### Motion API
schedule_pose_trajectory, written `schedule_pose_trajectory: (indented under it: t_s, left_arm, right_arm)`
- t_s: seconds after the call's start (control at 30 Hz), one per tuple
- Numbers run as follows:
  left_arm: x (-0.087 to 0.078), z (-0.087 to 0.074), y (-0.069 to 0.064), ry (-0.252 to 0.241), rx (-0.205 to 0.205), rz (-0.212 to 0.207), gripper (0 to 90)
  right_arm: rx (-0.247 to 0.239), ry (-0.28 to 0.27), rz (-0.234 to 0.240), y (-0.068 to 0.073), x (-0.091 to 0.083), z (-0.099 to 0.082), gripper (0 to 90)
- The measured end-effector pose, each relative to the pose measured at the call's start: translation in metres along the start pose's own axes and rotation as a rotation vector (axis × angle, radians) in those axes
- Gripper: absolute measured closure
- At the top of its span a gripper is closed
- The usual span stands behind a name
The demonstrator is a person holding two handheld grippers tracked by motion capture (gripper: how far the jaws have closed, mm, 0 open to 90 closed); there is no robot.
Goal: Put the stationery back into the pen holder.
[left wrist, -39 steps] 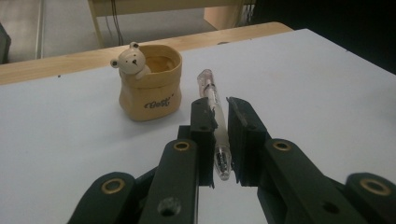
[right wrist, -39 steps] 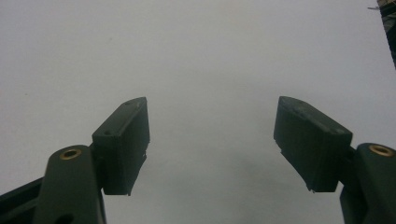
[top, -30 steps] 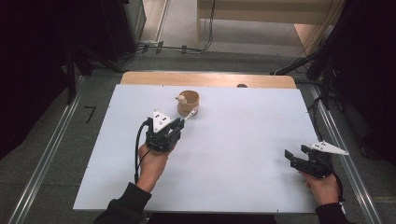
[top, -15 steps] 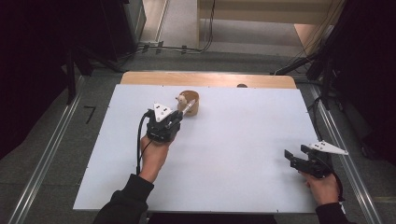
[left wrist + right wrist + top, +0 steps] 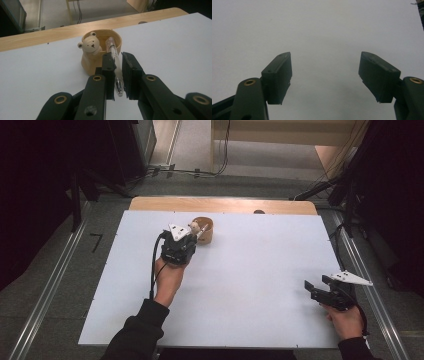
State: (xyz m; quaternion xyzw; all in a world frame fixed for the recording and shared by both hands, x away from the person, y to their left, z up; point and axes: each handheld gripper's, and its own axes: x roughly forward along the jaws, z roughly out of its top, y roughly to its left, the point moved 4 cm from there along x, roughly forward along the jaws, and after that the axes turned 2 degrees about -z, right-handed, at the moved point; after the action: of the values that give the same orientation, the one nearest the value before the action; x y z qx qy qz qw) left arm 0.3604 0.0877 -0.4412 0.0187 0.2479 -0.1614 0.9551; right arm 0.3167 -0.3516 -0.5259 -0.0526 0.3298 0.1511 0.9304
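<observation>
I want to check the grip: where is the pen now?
In the left gripper view the pen sits clamped in the left gripper, its far end over the bear cup.

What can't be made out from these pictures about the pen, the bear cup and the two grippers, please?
- Pen: its lower tip, left gripper view, hidden inside the cup.
- Cup's inside bottom: left gripper view, hidden by its own wall and the bear figure.
- Pen in the high view: too small, partly hidden behind the left gripper.
- Right gripper: its hand's wrist in the high view, cut off by the bottom edge.
</observation>
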Motion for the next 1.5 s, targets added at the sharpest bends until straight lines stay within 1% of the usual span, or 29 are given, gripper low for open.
schedule_pose_trajectory:
  t_s: [0.27,0.4,0.53,0.6,0.63,0.73,0.83,0.87,0.93,1.17,1.5]
  left_arm:
    - [0.008,0.006,-0.002,0.022,0.000,0.009,81.6]
    - [0.011,0.009,-0.002,0.036,0.007,0.022,81.6]
    - [0.013,0.010,-0.001,0.051,0.001,0.029,81.6]
    - [0.014,0.010,0.000,0.062,0.007,0.030,81.5]
    - [0.015,0.010,0.000,0.063,-0.001,0.031,81.5]
    - [0.018,0.010,0.001,0.068,-0.001,0.035,81.5]
    - [0.020,0.010,0.001,0.068,-0.007,0.035,81.4]
    - [0.020,0.011,0.002,0.072,-0.002,0.035,81.4]
    - [0.021,0.013,0.002,0.064,-0.009,0.037,81.4]
    - [0.024,0.020,0.001,0.070,0.002,0.039,80.8]
    - [0.033,0.027,0.001,0.053,-0.006,0.049,80.9]
  right_arm:
    - [-0.004,-0.002,0.000,-0.001,0.000,0.000,25.3]
    - [-0.007,-0.003,0.002,-0.001,0.000,0.000,25.3]
    - [-0.004,-0.002,0.001,-0.001,0.000,0.000,25.3]
    - [-0.005,-0.002,0.001,-0.001,0.000,0.000,25.2]
    - [-0.005,-0.002,0.003,-0.001,0.000,0.000,25.2]
    - [-0.006,0.000,0.004,-0.001,0.001,0.000,25.3]
    - [-0.006,0.000,0.003,-0.001,0.001,0.000,25.3]
    - [-0.004,0.000,0.004,-0.001,0.001,0.000,25.3]
    - [-0.006,0.001,0.004,-0.001,0.001,0.000,25.3]
    - [-0.006,0.001,0.004,-0.002,0.001,0.000,25.2]
    - [-0.006,0.002,0.006,-0.002,0.001,0.000,25.3]
